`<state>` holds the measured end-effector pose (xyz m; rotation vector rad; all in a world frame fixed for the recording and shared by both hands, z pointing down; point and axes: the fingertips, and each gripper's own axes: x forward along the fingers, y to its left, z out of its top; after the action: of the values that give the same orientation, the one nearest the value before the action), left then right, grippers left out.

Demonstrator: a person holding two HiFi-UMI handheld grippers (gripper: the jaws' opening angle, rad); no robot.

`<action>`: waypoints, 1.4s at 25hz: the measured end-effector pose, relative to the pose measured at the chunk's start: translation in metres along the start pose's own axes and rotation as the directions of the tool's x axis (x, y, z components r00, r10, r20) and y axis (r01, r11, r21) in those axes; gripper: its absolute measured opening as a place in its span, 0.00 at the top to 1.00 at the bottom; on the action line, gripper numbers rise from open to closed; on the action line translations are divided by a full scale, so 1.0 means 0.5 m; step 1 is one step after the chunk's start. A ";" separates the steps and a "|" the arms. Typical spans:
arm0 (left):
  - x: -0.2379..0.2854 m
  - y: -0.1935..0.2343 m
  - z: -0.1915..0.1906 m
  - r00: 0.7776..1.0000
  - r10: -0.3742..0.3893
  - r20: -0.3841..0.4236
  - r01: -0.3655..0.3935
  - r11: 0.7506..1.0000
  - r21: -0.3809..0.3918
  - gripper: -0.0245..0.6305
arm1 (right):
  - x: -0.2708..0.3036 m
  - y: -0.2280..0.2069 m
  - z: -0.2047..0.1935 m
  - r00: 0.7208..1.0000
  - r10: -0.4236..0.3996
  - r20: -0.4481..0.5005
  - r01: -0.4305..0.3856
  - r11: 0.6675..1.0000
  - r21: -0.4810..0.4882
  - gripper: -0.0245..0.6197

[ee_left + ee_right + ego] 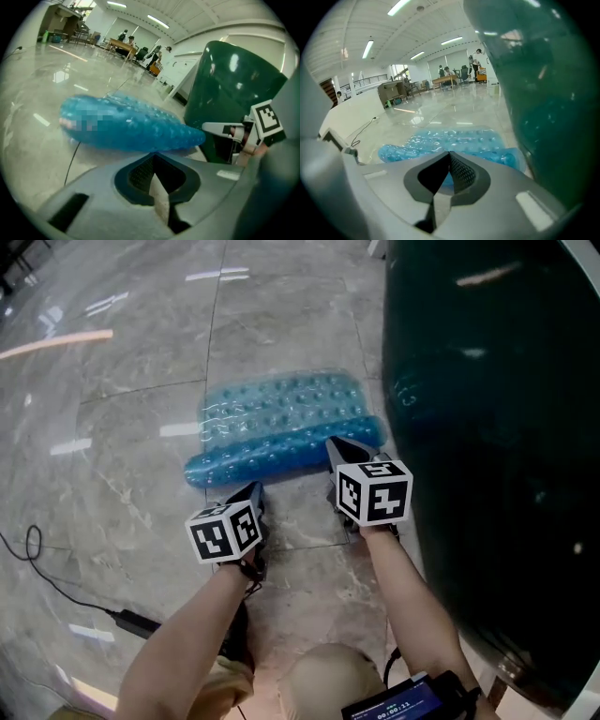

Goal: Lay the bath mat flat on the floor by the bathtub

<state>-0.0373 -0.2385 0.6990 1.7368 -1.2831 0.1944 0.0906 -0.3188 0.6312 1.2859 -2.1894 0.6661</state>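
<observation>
Pointing at folded bath mat (281,423) | left gripper (255,490), right gripper (337,445) both closed | bathtub (497,427) cropped at right

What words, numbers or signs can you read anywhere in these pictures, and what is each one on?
"00:00:11", as best it reads: small digits on the screen by the person's right forearm.
Faint pale marks on the dark green bathtub: too blurred to read.
Cubes on the left gripper and right gripper: black and white square patterns, no letters.
Blue bath mat: no print visible.
</observation>
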 end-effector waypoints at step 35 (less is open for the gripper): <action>-0.045 -0.067 -0.079 0.994 0.028 0.110 -0.026 1.000 -0.018 0.95 | 0.002 -0.004 -0.012 0.999 -0.042 0.016 0.044 0.986 -0.162 0.95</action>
<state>-0.0051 -0.1937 0.6878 1.7376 -1.3847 0.1042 0.0930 -0.3163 0.6368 1.2515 -2.1707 0.4532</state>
